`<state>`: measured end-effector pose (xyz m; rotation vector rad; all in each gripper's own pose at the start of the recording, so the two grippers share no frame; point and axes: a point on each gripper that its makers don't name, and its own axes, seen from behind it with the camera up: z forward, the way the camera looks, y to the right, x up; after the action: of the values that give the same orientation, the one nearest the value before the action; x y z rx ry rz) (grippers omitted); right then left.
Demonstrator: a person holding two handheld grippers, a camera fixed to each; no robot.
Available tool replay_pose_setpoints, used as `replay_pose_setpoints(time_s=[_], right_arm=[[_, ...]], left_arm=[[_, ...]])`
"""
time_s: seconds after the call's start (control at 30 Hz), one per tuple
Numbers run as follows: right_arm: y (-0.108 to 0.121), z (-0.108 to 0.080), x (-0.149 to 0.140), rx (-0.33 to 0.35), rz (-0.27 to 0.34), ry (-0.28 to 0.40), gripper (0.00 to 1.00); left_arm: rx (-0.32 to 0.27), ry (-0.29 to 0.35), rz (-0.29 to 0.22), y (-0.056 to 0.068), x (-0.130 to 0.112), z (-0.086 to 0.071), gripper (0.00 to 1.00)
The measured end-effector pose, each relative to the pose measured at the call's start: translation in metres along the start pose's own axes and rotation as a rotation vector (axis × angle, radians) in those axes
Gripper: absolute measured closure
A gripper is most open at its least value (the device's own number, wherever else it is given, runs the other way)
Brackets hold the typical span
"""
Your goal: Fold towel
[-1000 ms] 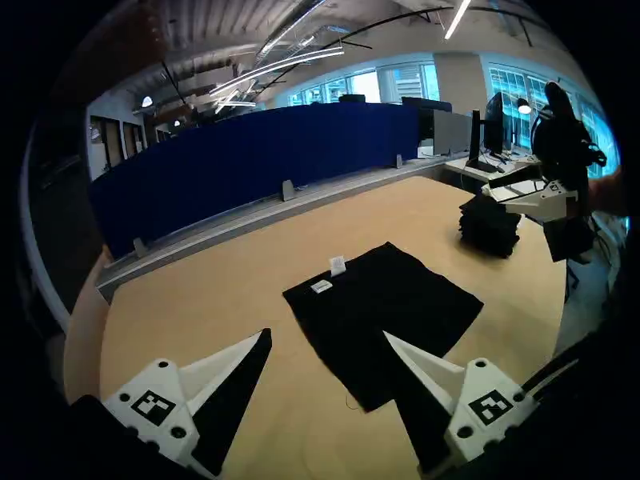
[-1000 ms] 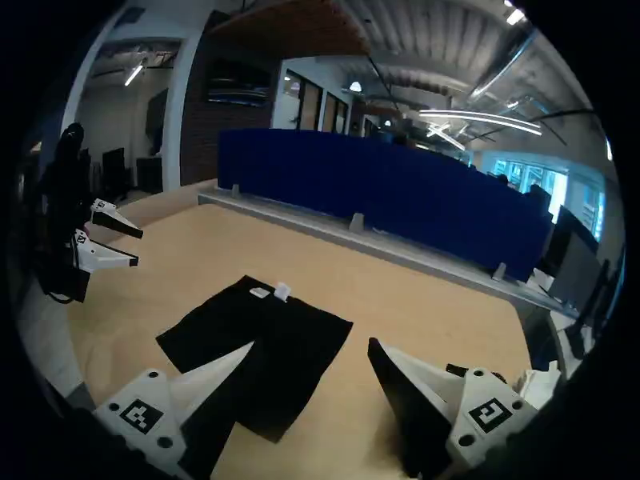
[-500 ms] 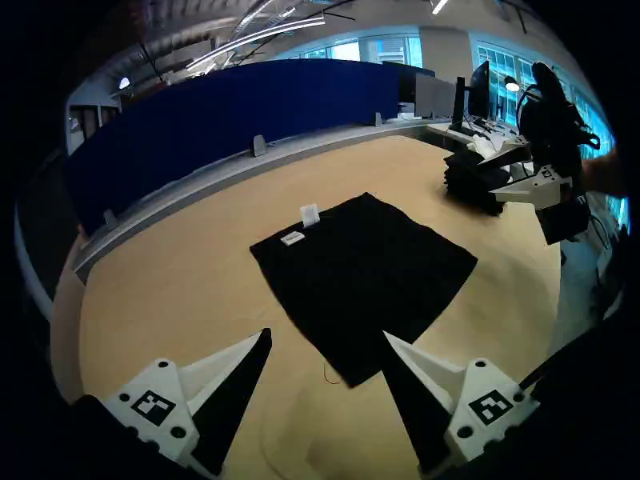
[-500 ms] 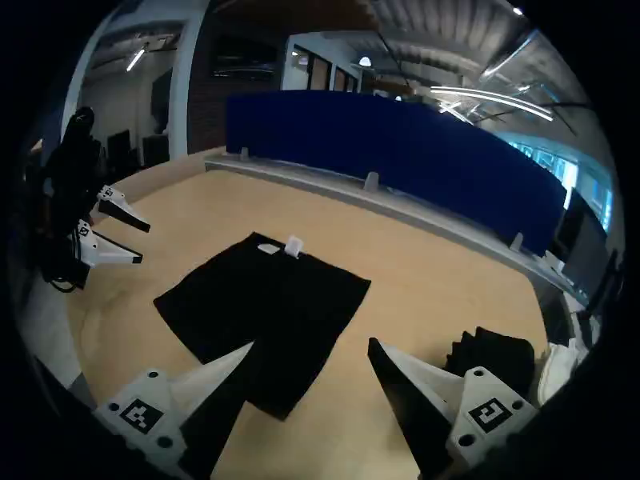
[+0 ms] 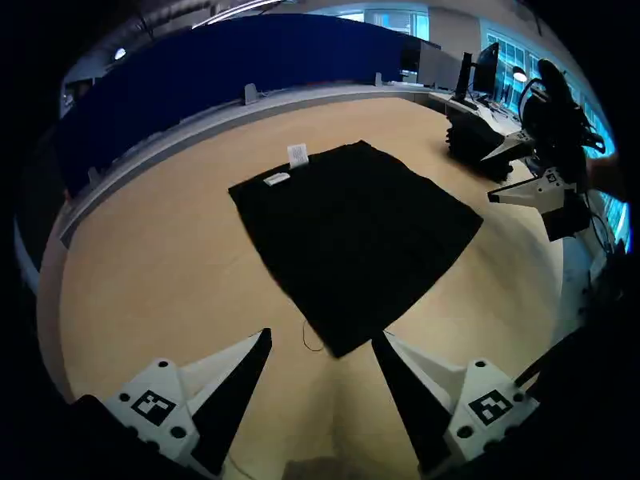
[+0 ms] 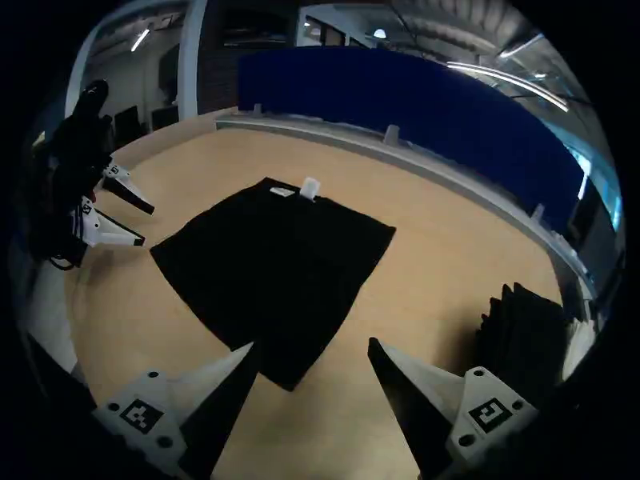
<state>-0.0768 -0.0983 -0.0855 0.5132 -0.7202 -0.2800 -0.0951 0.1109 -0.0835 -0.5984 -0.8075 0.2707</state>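
Bare surface (image 5: 160, 264) is lying open all around the flat towel (image 5: 352, 224). A stack of folded cloths (image 6: 524, 336) is blocking the lower right of the right gripper view; a blue divider (image 6: 416, 96) is walling off the upper edge.

Open-plan office, blue desk partition (image 5: 216, 56), computer monitors (image 5: 478, 68), exposed-duct ceiling (image 6: 448, 32)

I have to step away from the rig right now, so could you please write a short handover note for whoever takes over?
Left gripper: open, empty, poised at one near corner of the towel.
Right gripper: open, empty, at the adjacent corner.
Black towel: flat on the wooden table, white tags at its far edge; stack of folded towels beside it.
Done: towel spread out.
Left: grasp the corners and make every fold.
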Motion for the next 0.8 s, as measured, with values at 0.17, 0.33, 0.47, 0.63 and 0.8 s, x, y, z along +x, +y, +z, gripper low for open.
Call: replay_pose_setpoints(time_s=[0.17,0.33,0.47,0.63,0.8], right_arm=[[-0.006,0.007,-0.016,0.018,0.0,-0.031,0.0],[-0.011,0.012,-0.028,0.026,0.004,-0.053,0.0],[-0.014,0.014,-0.034,0.03,0.0,-0.065,0.0],[-0.017,0.015,-0.036,0.038,-0.011,-0.074,0.0],[-0.02,0.018,-0.04,0.054,-0.002,-0.089,0.04]], left_arm=[[-0.01,-0.044,-0.038,0.004,-0.012,0.008,0.07],[-0.016,-0.06,-0.056,0.006,-0.018,0.013,0.07],[-0.017,-0.073,-0.04,0.008,-0.022,0.016,0.07],[-0.027,-0.083,-0.036,0.012,-0.025,0.018,0.07],[-0.036,-0.085,-0.054,0.016,-0.024,0.018,0.08]])
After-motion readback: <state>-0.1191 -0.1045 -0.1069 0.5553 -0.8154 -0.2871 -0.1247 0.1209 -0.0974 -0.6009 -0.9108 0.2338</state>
